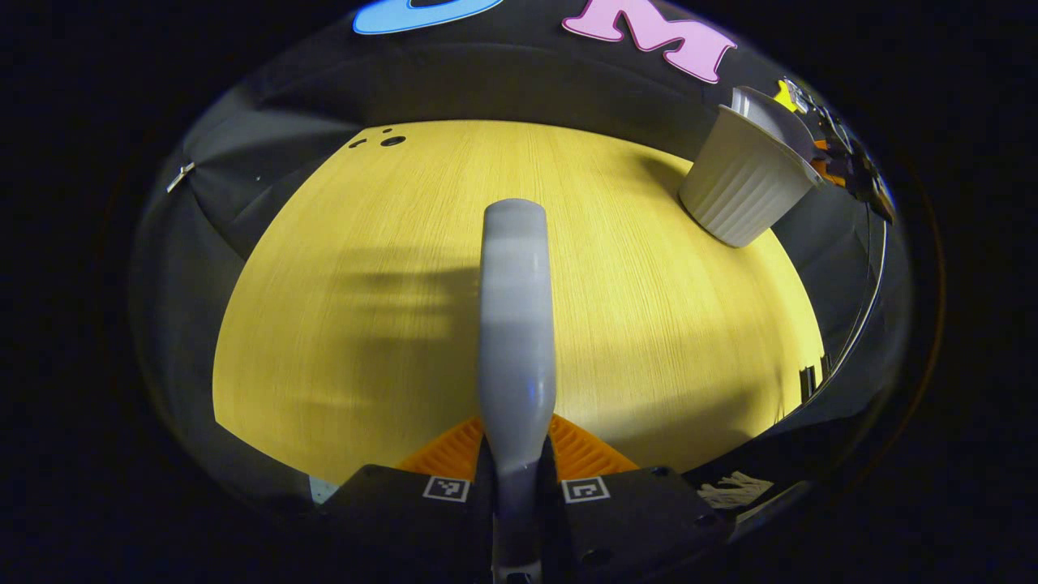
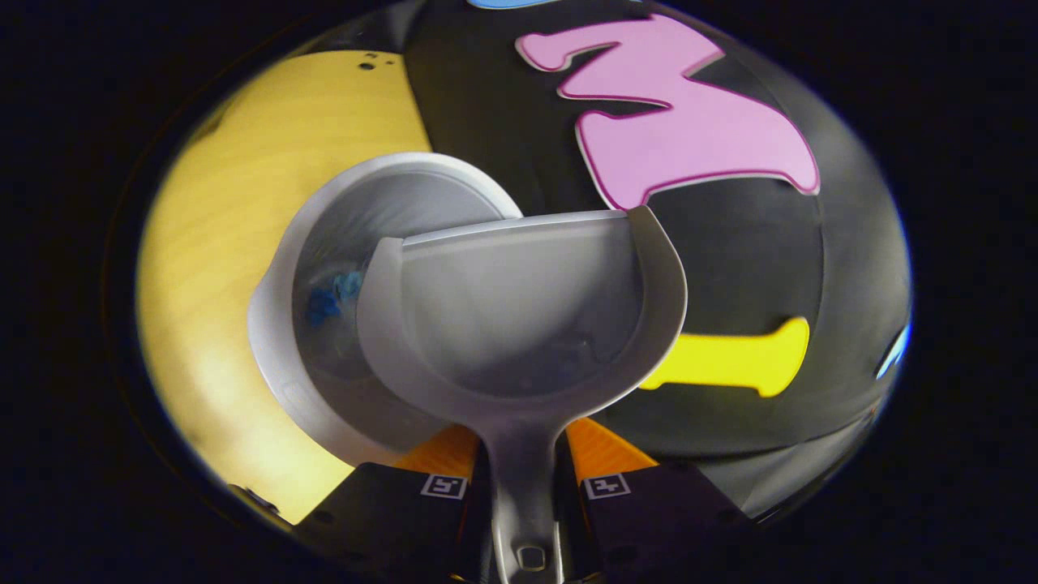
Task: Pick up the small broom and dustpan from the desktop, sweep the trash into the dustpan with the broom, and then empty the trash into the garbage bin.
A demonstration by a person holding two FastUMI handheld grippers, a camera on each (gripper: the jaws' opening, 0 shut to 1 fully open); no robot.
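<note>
A: Left gripper (image 1: 516,454)?
B: Fingers pinch the grey broom (image 1: 516,324) handle between them. Its long axis runs straight ahead of the fingers, above the yellow desktop (image 1: 340,341). Open surface lies on both sides; the desk's far edge is ahead. The garbage bin (image 1: 742,191) stands far ahead to the right, near that edge.
A: Right gripper (image 2: 519,462)?
B: Fingers clamp the dustpan (image 2: 519,308) stem, pan mouth pointing forward, away from the fingers. Bin just beyond, ahead-left, partly covered by the pan (blue trash (image 2: 332,294) inside).
</note>
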